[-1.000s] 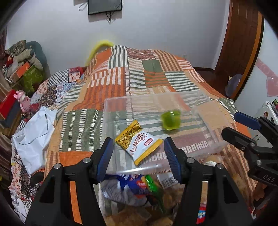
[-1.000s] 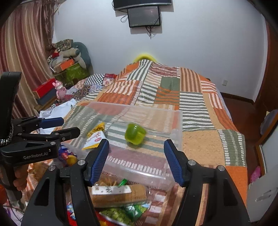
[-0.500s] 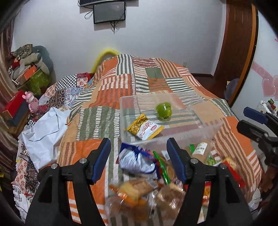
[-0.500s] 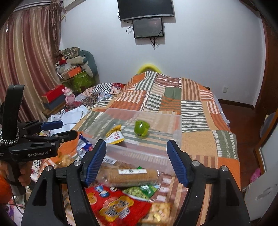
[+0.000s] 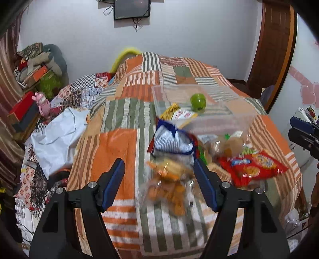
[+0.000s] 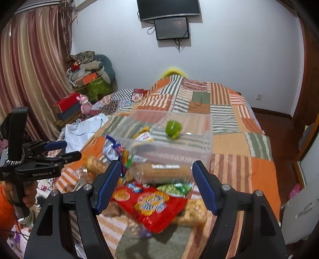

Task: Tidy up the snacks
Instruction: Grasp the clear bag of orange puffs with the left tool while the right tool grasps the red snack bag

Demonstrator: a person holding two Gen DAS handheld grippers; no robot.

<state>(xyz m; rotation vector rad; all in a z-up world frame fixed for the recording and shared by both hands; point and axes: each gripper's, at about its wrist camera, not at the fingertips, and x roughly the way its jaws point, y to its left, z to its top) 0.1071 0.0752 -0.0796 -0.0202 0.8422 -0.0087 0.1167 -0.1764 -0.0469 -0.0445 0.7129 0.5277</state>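
Both grippers, left [image 5: 159, 184] and right [image 6: 156, 185], are hanging apart, empty. I'm lining up on the red snack bag [image 6: 151, 205]; pinching an edge, heading for the clear bin [image 6: 207, 143].

A home bedroom: a bed under a patchwork quilt [image 6: 201, 103], striped curtains [image 6: 30, 65], what looks like a wall-mounted television [image 6: 169, 9].

white wall [image 6: 229, 59] | tv [image 6: 168, 9] | striped curtain [image 6: 30, 69] | patchwork bed [image 6: 223, 111]

A patchwork-quilted bed [image 6: 229, 111] carries a clear bin [image 6: 179, 151] and loose snack packets [image 6: 151, 201].
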